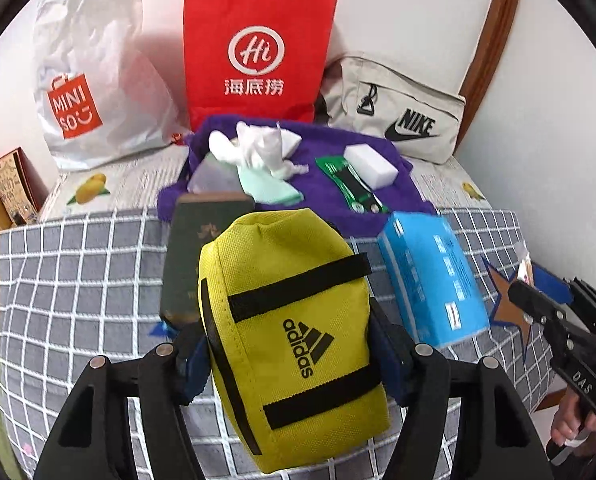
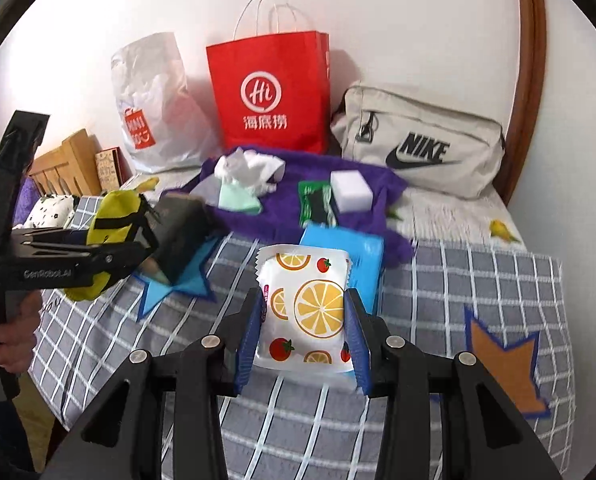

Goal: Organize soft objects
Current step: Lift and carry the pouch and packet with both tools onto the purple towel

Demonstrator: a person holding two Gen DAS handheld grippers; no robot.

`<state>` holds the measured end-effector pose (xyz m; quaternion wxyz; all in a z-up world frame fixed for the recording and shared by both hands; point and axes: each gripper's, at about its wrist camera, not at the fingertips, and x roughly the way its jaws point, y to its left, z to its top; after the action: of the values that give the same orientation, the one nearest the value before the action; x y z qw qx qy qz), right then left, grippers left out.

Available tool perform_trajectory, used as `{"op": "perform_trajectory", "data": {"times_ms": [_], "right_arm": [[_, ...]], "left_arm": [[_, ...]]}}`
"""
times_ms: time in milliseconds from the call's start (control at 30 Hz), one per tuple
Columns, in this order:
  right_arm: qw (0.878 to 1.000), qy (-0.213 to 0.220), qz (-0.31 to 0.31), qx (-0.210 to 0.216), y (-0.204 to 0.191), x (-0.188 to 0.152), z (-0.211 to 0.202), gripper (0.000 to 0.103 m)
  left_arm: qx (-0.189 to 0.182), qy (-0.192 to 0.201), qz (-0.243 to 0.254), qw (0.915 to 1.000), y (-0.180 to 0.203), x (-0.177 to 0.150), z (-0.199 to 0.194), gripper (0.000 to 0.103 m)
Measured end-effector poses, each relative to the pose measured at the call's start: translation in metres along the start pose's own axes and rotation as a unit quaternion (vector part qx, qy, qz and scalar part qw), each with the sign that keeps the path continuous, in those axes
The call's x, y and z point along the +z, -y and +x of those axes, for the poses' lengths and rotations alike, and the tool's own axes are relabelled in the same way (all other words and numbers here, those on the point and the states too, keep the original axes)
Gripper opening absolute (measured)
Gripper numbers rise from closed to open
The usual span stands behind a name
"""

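My left gripper (image 1: 293,356) is shut on a yellow Adidas pouch (image 1: 293,320) with black straps and holds it above the checked blanket (image 1: 77,280); it also shows at the left of the right wrist view as the yellow pouch (image 2: 113,216). My right gripper (image 2: 304,332) is shut on a white tissue pack (image 2: 304,308) printed with oranges and tomatoes, also lifted. Behind lie a blue tissue pack (image 1: 434,272), a dark green box (image 1: 193,256), and a purple towel (image 1: 362,196) carrying white tissues (image 1: 257,148), a white sponge (image 1: 372,162) and a green packet (image 1: 348,184).
Against the wall stand a white Miniso bag (image 1: 89,80), a red paper bag (image 1: 253,56) and a beige Nike bag (image 1: 398,120). Star patches, blue (image 2: 173,284) and orange (image 2: 506,364), lie on the blanket. A wooden rack (image 2: 63,166) stands beyond the bed's left edge.
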<state>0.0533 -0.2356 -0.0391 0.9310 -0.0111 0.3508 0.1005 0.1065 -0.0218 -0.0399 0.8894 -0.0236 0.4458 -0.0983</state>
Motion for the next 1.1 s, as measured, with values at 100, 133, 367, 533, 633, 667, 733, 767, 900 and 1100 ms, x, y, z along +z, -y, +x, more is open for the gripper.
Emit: {"op": "perform_trajectory", "data": {"times_ms": [100,133,367,533,633,667,733,767,900,1100], "right_arm": [[1.000,0.004,0.002,0.005,0.004,0.016,0.009,0.040],[1.000,0.004,0.002,0.008,0.005,0.022,0.013,0.040],[1.000,0.005,0.011,0.024,0.015,0.067,0.051,0.040],[0.999,0.004,0.017,0.032,0.024,0.093,0.078,0.040],[0.999,0.002,0.021,0.034,0.030,0.108,0.094,0.040],[0.999,0.000,0.023,0.038,0.032,0.114,0.100,0.040],[0.999,-0.003,0.026,0.045,0.035,0.124,0.109,0.040],[0.999,-0.004,0.024,0.047,0.036,0.131,0.116,0.040],[0.999,-0.011,0.011,0.048,0.034,0.149,0.136,0.041],[0.997,-0.050,-0.002,0.051,0.028,0.157,0.176,0.041]], "left_arm": [[0.006,0.005,-0.001,1.0000,-0.006,0.015,0.003,0.066],[0.007,0.007,-0.002,0.9999,-0.008,0.020,0.005,0.066],[0.023,0.008,-0.007,0.9997,-0.027,0.060,0.026,0.066],[0.016,0.005,-0.015,0.9997,-0.037,0.088,0.046,0.066],[0.010,0.002,-0.021,0.9997,-0.040,0.103,0.058,0.066],[0.008,0.002,-0.022,0.9997,-0.041,0.110,0.063,0.066],[0.007,0.004,-0.023,0.9997,-0.042,0.120,0.069,0.066],[0.008,0.004,-0.023,0.9997,-0.042,0.126,0.072,0.066],[0.024,-0.013,-0.021,0.9994,-0.045,0.144,0.094,0.066],[0.019,-0.036,-0.035,0.9985,-0.053,0.154,0.128,0.066]]}}
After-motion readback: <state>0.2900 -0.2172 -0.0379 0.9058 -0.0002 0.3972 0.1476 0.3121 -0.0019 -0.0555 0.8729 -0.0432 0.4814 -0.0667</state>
